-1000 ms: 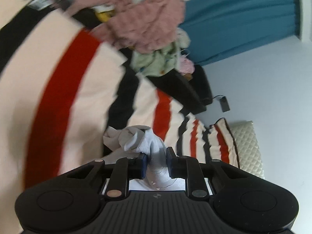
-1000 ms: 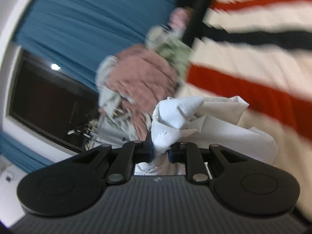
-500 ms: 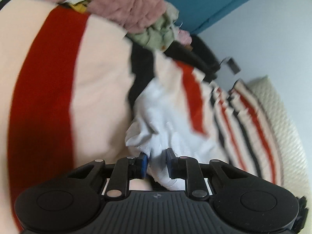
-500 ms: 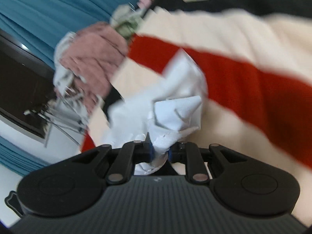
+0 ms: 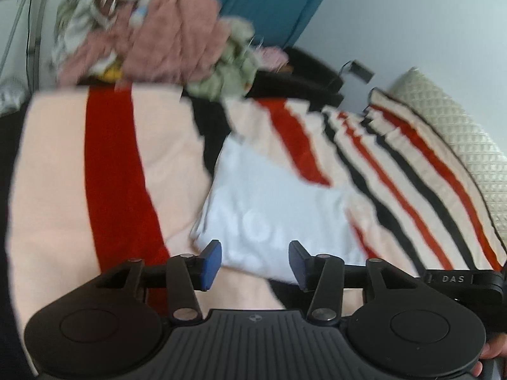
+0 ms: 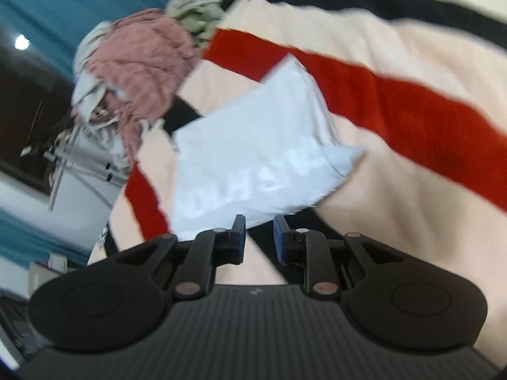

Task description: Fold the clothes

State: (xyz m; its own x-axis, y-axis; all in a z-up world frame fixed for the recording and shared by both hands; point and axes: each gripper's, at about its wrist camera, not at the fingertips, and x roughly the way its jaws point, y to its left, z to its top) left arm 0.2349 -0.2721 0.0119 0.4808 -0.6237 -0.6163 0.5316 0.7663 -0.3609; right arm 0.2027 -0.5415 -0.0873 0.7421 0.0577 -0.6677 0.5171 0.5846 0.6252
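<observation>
Both tools, left and right, gape empty above a striped blanket near teal curtains.

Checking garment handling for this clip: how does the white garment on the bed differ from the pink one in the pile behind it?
The white garment lies flattened on the striped blanket, with pale lettering on it; the pink garment is crumpled in the heap of clothes. The white one lies alone in front of the open left gripper and right gripper; the pink one is tangled with other clothes. Neither is gripped.
</observation>
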